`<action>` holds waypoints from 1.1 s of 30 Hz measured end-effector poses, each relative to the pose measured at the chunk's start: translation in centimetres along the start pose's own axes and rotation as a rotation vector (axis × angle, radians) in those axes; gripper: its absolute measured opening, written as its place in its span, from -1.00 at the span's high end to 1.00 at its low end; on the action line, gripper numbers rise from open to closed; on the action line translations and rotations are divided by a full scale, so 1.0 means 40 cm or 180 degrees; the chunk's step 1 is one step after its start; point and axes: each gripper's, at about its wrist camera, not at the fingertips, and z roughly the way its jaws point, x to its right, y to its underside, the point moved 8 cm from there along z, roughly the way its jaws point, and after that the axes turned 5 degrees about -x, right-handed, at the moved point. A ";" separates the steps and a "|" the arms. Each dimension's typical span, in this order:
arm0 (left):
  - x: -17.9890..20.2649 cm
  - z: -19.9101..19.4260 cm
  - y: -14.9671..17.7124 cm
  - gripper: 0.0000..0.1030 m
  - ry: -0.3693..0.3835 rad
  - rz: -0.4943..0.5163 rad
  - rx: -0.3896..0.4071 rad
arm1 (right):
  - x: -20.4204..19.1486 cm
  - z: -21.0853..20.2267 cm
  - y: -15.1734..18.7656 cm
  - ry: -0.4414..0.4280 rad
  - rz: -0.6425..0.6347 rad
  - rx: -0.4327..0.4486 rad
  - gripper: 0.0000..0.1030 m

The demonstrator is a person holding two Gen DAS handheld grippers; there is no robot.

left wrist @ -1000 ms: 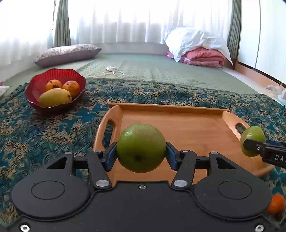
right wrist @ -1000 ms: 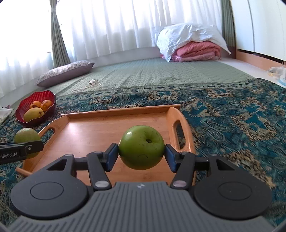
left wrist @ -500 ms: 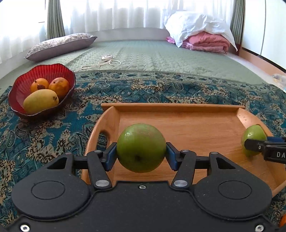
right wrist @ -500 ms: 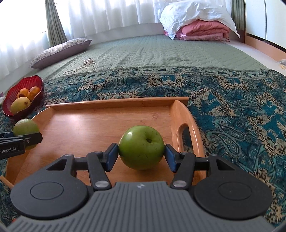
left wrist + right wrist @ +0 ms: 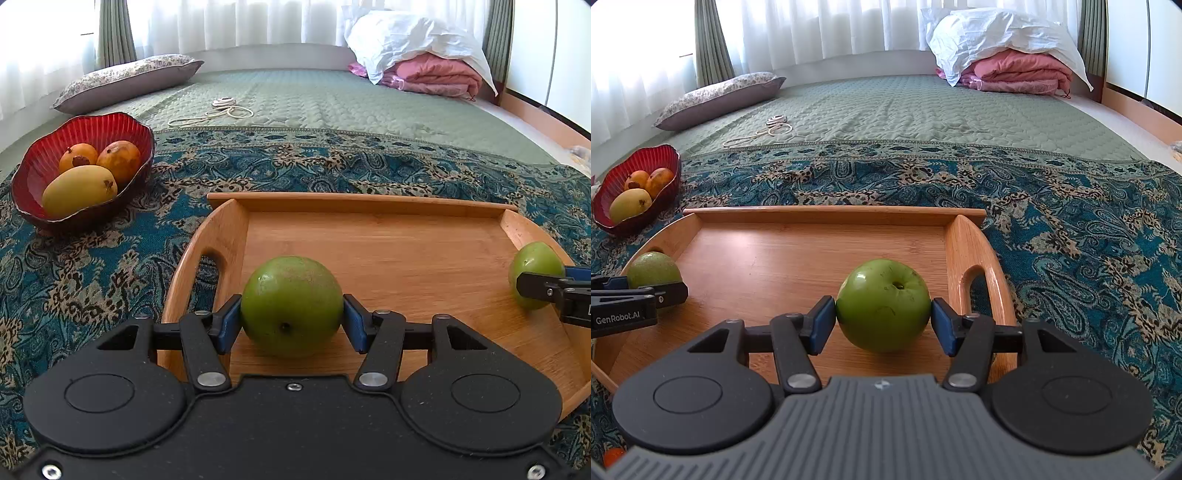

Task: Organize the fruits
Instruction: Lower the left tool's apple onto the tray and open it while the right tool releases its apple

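My left gripper [image 5: 291,321] is shut on a dull green fruit [image 5: 291,302], which is low over or resting on the left part of the wooden tray [image 5: 369,206]. My right gripper [image 5: 883,319] is shut on a shiny green apple [image 5: 882,308] at the tray's right part, beside the right handle [image 5: 975,258]; its base looks down on the tray floor [image 5: 798,258]. Each gripper's fruit shows in the other view: the apple [image 5: 533,269] and the dull fruit [image 5: 653,269].
A red bowl [image 5: 40,162] with a mango and two orange fruits [image 5: 79,184] stands left of the tray on the patterned blue cloth [image 5: 92,258]. An orange fruit [image 5: 613,456] lies near the tray's front left. A pillow, cord and folded bedding lie on the green mat behind.
Both grippers have moved forward and down over the tray with their fruits. The fruits now sit low inside the tray, and the grips are unchanged.
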 end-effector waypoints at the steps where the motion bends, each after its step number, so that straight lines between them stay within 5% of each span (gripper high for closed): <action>1: 0.000 0.000 0.000 -0.05 -0.0006 0.0009 0.0005 | -0.001 0.000 0.000 0.0004 -0.0002 0.0001 -0.16; 17: 0.007 -0.005 0.005 -0.08 -0.0029 0.0134 0.0012 | -0.002 -0.012 0.008 -0.0031 0.0009 0.0017 -0.26; 26: -0.006 -0.044 0.027 -0.69 0.0151 -0.0035 0.0062 | -0.008 -0.050 0.014 -0.0099 0.0025 0.0084 -0.55; 33: -0.012 -0.099 0.055 -0.80 0.0099 0.0023 0.0194 | -0.017 -0.091 0.043 -0.0190 -0.0022 0.0207 -0.68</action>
